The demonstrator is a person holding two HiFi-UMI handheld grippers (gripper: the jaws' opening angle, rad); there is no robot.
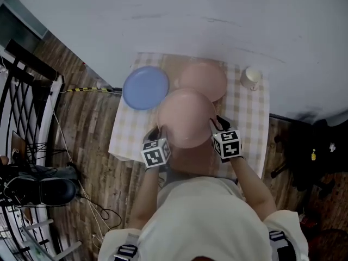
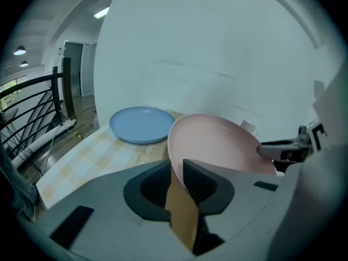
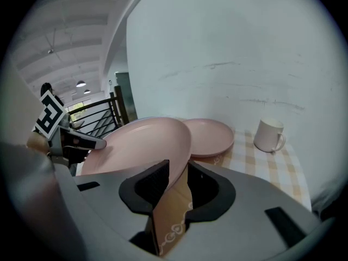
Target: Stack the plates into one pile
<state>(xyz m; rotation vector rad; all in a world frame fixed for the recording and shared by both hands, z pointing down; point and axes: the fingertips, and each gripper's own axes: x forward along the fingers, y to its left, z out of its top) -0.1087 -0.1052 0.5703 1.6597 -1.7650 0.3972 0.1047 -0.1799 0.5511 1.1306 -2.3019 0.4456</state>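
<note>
Left gripper [image 1: 159,130] and right gripper [image 1: 215,125] clamped on opposite rims of pink plate [image 1: 187,116], blue plate [image 1: 145,87] upper left, second plate [image 1: 206,76] partly hidden behind

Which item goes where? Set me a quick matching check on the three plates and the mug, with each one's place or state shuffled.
1 blue plate
2 nearer pink plate
3 farther pink plate
4 white mug

a standing at the checked cloth's right edge
b held by left gripper and right gripper
c lying flat, leftmost
d lying flat, between blue plate and mug

Pairs: 1-c, 2-b, 3-d, 4-a
</note>
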